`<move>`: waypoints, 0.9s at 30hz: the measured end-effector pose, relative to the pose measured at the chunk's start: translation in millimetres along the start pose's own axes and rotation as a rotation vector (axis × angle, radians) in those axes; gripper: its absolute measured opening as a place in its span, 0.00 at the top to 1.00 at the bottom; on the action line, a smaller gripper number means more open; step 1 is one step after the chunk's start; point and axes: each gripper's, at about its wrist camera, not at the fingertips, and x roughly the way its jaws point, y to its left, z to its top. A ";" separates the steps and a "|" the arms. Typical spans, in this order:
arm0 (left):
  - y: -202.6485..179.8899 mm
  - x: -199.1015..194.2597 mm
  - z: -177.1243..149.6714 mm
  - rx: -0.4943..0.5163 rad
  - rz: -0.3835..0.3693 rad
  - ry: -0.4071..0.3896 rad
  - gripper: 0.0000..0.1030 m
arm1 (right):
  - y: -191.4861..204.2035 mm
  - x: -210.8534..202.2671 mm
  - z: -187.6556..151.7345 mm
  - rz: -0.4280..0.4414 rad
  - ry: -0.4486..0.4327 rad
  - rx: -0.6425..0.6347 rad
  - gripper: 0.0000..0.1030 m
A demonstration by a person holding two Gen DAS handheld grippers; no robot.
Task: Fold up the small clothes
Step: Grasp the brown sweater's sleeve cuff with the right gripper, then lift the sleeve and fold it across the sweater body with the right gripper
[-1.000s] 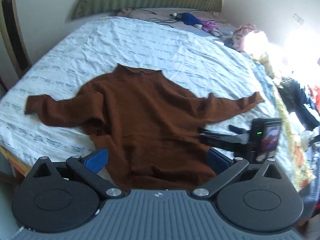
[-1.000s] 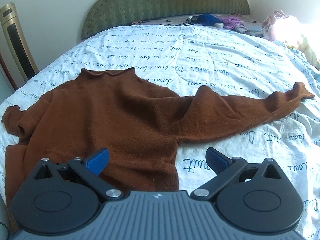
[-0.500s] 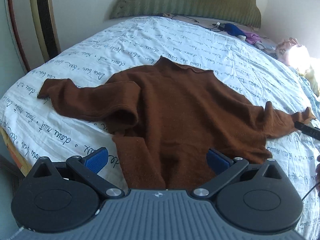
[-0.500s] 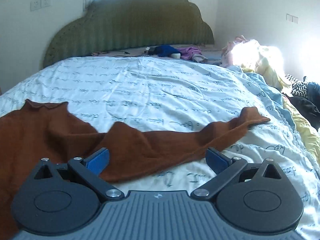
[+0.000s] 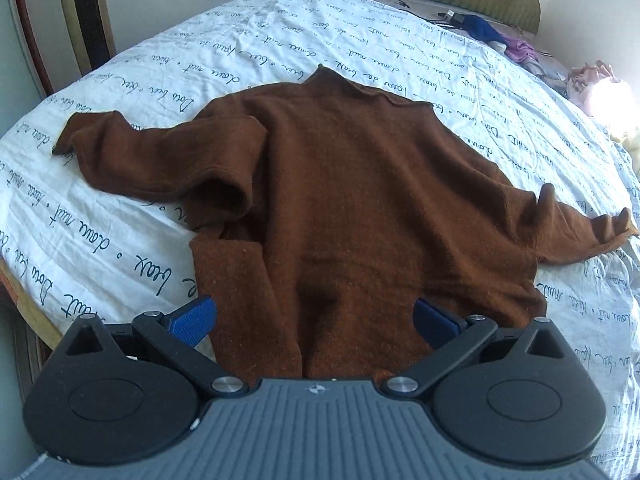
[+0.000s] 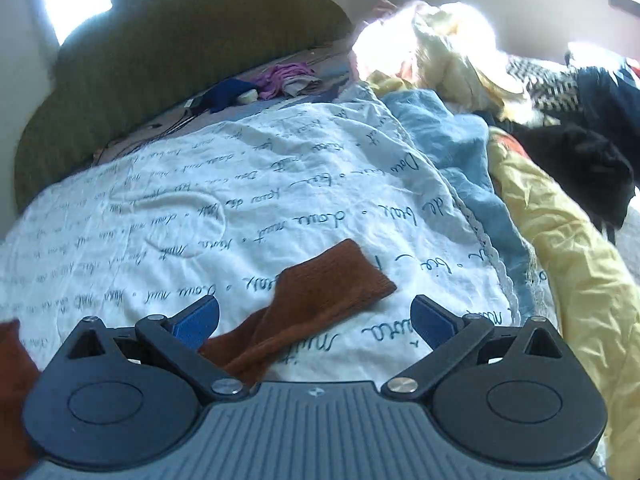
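A brown knit sweater (image 5: 352, 208) lies spread flat on the white bed sheet (image 5: 280, 44), collar away from me, its left sleeve (image 5: 152, 160) bunched and folded, its right sleeve stretched out right. My left gripper (image 5: 314, 316) is open over the sweater's bottom hem, empty. My right gripper (image 6: 316, 316) is open and empty, just above the cuff end of the right sleeve (image 6: 336, 280), which lies between the jaws.
A green padded headboard (image 6: 160, 52) stands at the far end with blue and purple clothes (image 6: 260, 84) and cables by it. A pile of clothes and a yellow and blue blanket (image 6: 560, 220) lies along the bed's right side. A dark chair frame (image 5: 80, 24) stands left.
My left gripper has swung left and closer over the hem. My right gripper has moved right along the sleeve to its cuff. Both stay open.
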 end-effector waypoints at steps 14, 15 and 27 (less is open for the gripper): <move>-15.7 15.5 -6.2 0.036 -0.011 0.082 0.00 | -49.4 40.0 -1.3 0.089 0.042 0.240 0.96; -14.4 15.1 -6.7 0.032 -0.010 0.082 0.00 | -49.8 38.8 -2.1 0.095 0.032 0.244 0.96; -13.7 6.3 -14.2 0.047 -0.056 0.067 0.00 | -22.6 -25.1 -4.9 -0.128 -0.101 0.014 0.97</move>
